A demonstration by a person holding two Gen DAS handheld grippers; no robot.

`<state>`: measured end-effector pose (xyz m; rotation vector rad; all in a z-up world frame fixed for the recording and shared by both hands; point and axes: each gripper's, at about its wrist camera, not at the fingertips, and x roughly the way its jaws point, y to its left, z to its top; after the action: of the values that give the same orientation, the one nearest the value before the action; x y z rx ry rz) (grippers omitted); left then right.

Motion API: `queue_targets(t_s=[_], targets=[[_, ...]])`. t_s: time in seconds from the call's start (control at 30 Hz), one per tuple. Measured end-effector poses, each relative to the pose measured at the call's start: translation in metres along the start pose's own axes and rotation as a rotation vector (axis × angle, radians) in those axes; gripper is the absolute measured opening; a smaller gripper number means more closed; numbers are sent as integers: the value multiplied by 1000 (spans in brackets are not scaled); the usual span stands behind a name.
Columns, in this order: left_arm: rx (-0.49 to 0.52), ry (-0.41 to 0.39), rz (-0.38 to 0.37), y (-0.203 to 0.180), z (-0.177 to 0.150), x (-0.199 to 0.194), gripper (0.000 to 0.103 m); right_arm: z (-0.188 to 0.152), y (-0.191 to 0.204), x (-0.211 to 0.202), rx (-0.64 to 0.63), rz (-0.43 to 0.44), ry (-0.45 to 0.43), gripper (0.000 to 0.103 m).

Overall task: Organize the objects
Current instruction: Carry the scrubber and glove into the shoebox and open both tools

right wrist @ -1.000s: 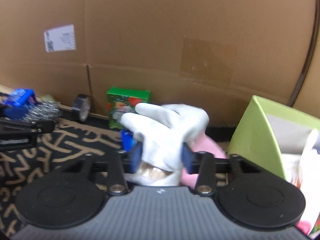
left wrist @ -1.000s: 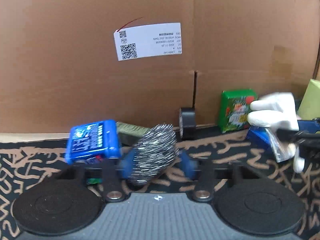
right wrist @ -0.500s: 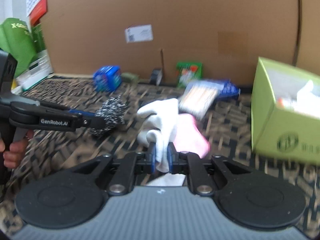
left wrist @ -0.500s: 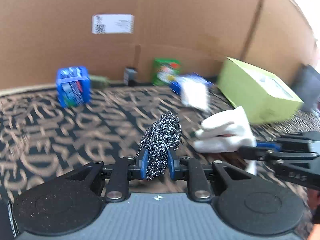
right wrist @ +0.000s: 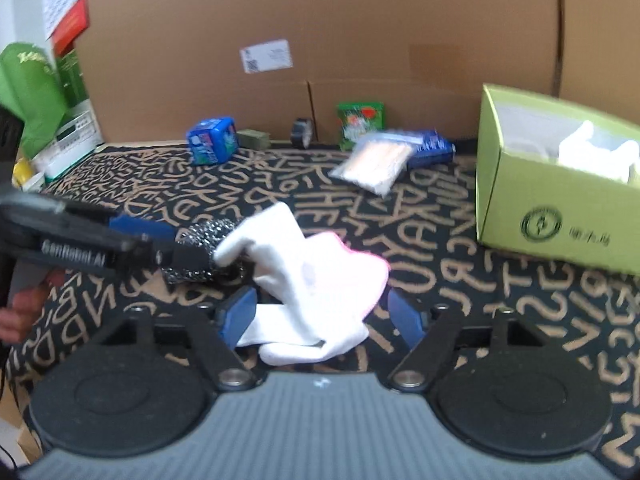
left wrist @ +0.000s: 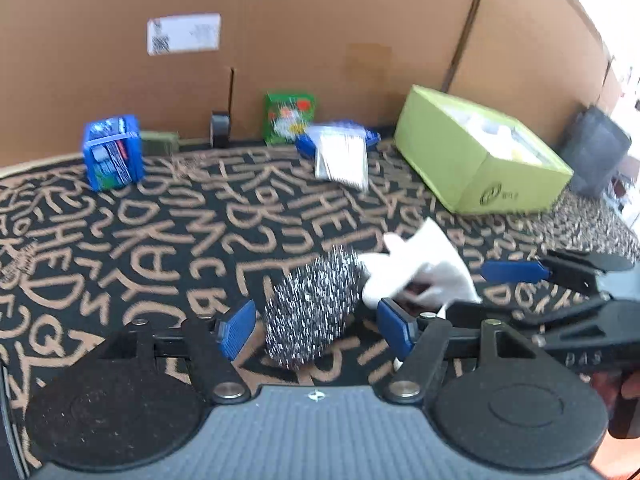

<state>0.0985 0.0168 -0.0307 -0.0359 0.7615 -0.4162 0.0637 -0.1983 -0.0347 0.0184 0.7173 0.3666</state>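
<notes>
A steel wool scourer (left wrist: 312, 312) lies on the patterned mat (left wrist: 160, 240) between the blue pads of my left gripper (left wrist: 316, 330). Its jaws are opening and neither pad presses on the scourer. Just to its right lies a white glove (left wrist: 420, 268). In the right wrist view that glove (right wrist: 308, 280) sprawls over a pink item (right wrist: 366, 266), between the spread pads of my right gripper (right wrist: 322, 316), whose jaws are opening too and are off it. The left gripper (right wrist: 172, 244) shows at the left there, around the scourer (right wrist: 208, 232).
A lime-green open box (left wrist: 480, 152) with white items stands at the right. Along the cardboard wall (left wrist: 320, 20) sit a blue pack (left wrist: 114, 152), a black tape roll (left wrist: 220, 128), a green packet (left wrist: 288, 118) and a clear bag (left wrist: 342, 152) over a blue packet.
Both grippers drew back from the cardboard wall to the mat's near middle, carrying the scourer and the glove. Both jaws have now spread, and the two things rest on the mat.
</notes>
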Motion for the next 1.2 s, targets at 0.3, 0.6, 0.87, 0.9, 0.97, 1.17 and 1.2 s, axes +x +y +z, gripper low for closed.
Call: queue_targets(t_s=[0.3,0.6,0.87,0.9,0.97,1.17,1.2], targets=[[-66,18,-12,4,3,13,68,-4,-10,12,102,34,21,61],[-41,25,0,2,2,17,42,-9,0,7,31,53,-3,12],[0,-27,-66,-24,15,-1,32,5,-3,-40,2,17,-119,11],[7,-43,-81,-29,20,-4,32,9,-7,-48,5,5,-139,11],[18,-79,-114,-41,33,-9,32,18,-15,-63,18,-16,-180,11],[28,-181,-215,-79,81,-15,32,47,-51,-110,59,-133,-313,12],[32,-195,-225,-87,89,-13,32,50,-59,-118,62,-153,-334,12]])
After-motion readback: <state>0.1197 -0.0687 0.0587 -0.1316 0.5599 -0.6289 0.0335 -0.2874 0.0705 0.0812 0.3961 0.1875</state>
